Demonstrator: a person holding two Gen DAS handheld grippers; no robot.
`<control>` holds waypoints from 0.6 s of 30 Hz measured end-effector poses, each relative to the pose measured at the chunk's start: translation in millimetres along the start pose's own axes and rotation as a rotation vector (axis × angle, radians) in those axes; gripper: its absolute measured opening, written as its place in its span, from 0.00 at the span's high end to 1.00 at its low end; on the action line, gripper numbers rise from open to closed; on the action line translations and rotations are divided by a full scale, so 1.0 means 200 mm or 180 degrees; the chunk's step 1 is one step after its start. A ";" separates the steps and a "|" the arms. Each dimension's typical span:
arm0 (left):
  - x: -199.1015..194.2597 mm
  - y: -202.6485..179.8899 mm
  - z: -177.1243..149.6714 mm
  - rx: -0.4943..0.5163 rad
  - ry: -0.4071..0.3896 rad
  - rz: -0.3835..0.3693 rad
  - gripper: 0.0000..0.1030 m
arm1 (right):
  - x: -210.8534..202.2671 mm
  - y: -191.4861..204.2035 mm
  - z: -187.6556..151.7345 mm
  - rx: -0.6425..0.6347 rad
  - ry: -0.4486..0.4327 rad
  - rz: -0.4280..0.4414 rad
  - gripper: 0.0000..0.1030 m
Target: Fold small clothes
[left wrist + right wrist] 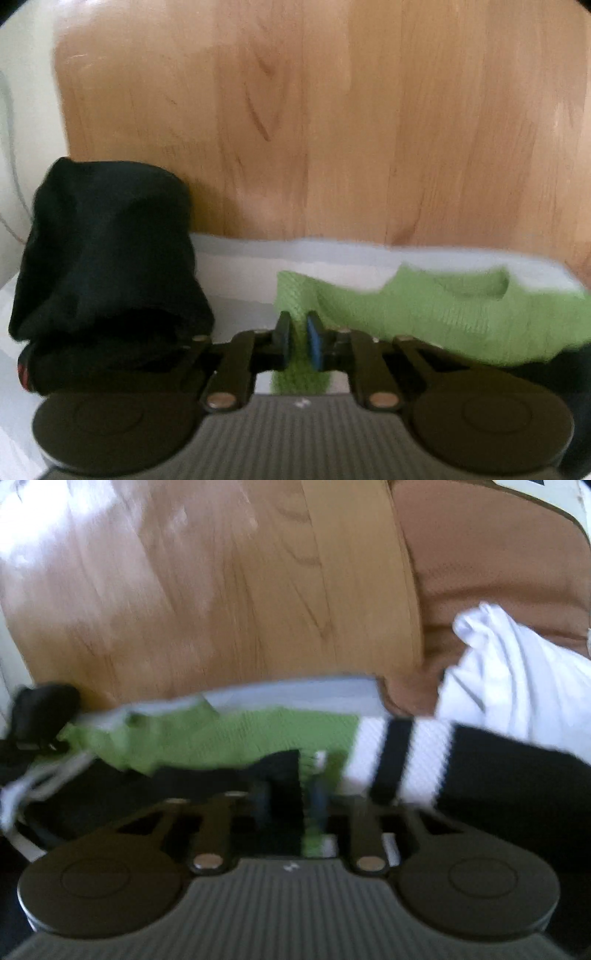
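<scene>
Between both grippers, green sock (424,314) sideways

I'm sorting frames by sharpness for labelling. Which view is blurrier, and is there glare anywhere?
Right wrist view: heavier motion smear, the green knit sock and the right tool streaked; white glare on the wooden floor. Left wrist view: milder blur, left tool readable, fisheye-bent edges.
</scene>
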State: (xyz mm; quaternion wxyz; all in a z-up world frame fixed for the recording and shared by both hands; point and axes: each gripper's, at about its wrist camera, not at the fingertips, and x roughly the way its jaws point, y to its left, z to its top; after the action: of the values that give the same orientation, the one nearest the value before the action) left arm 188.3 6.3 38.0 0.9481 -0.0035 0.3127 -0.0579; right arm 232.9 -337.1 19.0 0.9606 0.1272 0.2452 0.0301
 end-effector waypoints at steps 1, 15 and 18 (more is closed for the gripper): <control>-0.02 0.03 0.00 -0.0136 -0.0120 0.0012 0.91 | -0.03 0.01 0.01 -0.0019 -0.0177 0.0039 0.86; 0.09 0.23 -0.01 -0.0949 0.0100 0.0163 0.76 | 0.31 -0.22 -0.08 0.1003 0.0028 0.0214 0.63; -0.03 0.23 -0.01 -0.1050 -0.0178 0.0139 0.77 | 0.30 -0.24 -0.11 0.1005 -0.0173 0.0297 0.61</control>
State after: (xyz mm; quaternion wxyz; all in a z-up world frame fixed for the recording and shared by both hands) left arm 187.8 53.7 37.8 0.9440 -0.1538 0.2914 0.0150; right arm 275.2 -370.7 -39.0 0.9325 0.2885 0.2147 0.0323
